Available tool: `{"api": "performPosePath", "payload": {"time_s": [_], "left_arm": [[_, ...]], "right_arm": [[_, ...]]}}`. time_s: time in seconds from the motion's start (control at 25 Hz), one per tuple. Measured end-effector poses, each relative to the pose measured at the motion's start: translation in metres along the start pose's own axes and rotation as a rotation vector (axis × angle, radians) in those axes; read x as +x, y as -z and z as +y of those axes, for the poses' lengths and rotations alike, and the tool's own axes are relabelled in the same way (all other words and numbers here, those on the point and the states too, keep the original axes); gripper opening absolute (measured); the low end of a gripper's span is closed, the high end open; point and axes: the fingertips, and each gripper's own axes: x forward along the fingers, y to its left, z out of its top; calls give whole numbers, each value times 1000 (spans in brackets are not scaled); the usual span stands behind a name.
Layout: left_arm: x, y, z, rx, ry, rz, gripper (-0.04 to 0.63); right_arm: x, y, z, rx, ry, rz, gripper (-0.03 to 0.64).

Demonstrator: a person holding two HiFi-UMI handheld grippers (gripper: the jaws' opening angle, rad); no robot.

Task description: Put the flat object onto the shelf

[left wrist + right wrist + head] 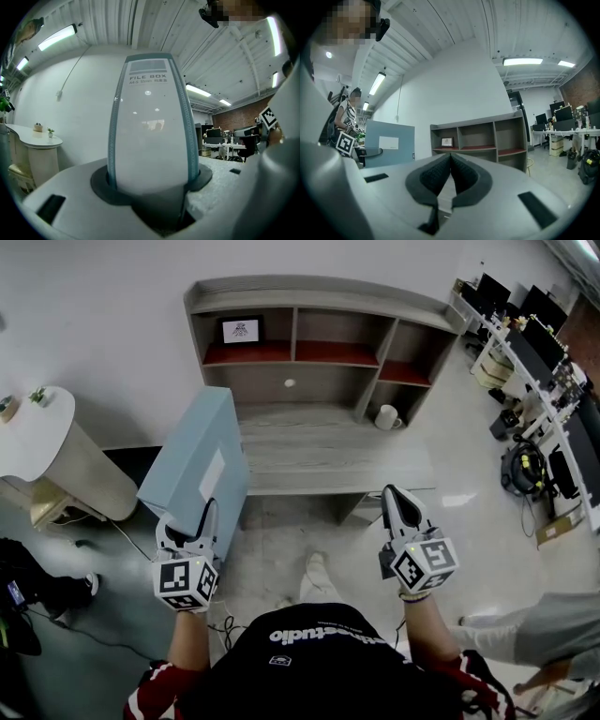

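Observation:
A flat pale-blue file box [197,460] with a white label stands on edge in front of the desk's left end. My left gripper [192,514] is shut on its near narrow edge. In the left gripper view the box's spine [149,131] rises upright between the pads [101,183], filling the middle. The grey shelf unit [319,352] with red-floored cubbies stands against the wall above a wooden desk top [328,451]. My right gripper [394,498] hovers before the desk's right part, shut, with nothing in it. Its view shows the shelf [478,136] ahead and the box [389,143] at the left.
A small framed picture [241,330] sits in the shelf's left cubby and a white mug [387,417] on the desk's right end. A white rounded counter [47,442] stands at the left. Office desks with monitors [539,343] line the right side; another person [534,634] is at lower right.

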Motion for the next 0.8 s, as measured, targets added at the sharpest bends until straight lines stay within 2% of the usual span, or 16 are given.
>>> {"api": "performPosePath", "payload": {"time_s": [0.8], "left_arm": [[148, 50, -10, 21, -56, 74, 267]], "right_arm": [[133, -1, -54, -23, -140, 44, -9]]}}
